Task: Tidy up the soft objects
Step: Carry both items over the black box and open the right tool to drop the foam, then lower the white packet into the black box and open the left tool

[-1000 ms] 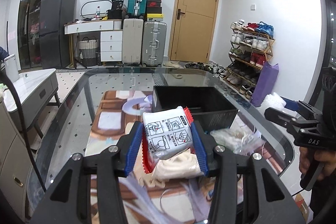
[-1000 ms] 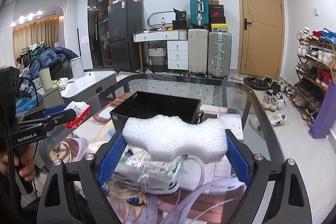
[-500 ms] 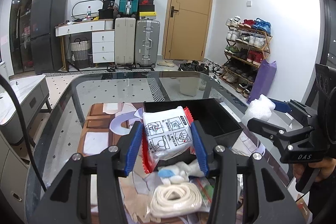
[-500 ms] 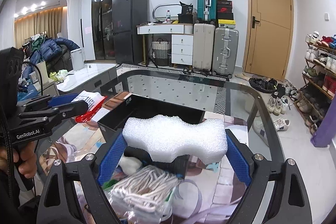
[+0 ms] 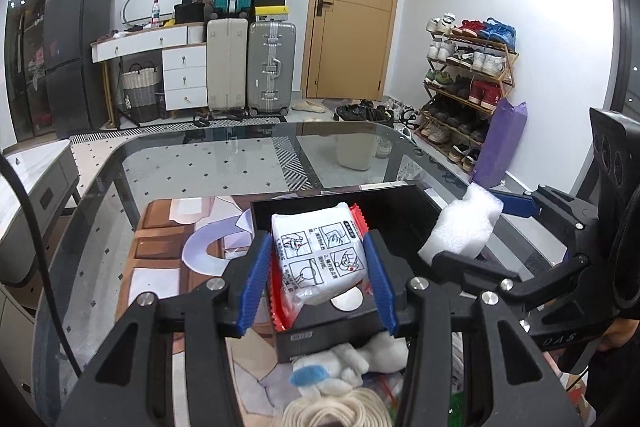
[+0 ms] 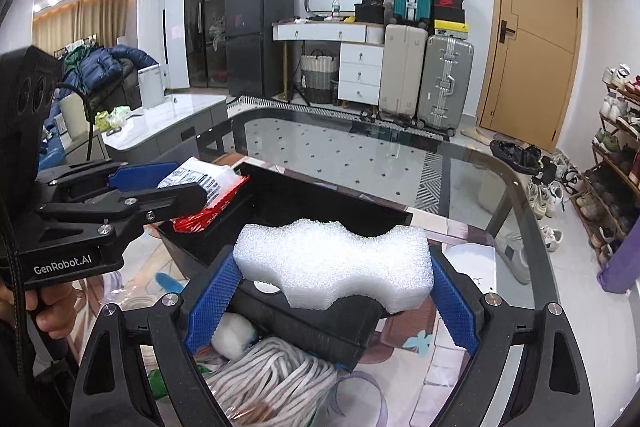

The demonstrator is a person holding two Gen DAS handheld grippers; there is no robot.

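Observation:
My left gripper is shut on a white packet with red edges and holds it just above the near part of the open black box. The same packet shows in the right wrist view over the box's left rim. My right gripper is shut on a white foam block and holds it over the box's near right side. The foam block also shows in the left wrist view beside the box's right wall.
The box stands on a glass table over a printed mat. In front of the box lie a white plush toy, a coil of white rope and clear bags. Suitcases, a shoe rack and a door stand behind.
Both grippers have moved forward with their loads, from above the pile of soft things to above the black box. Both grips are unchanged.

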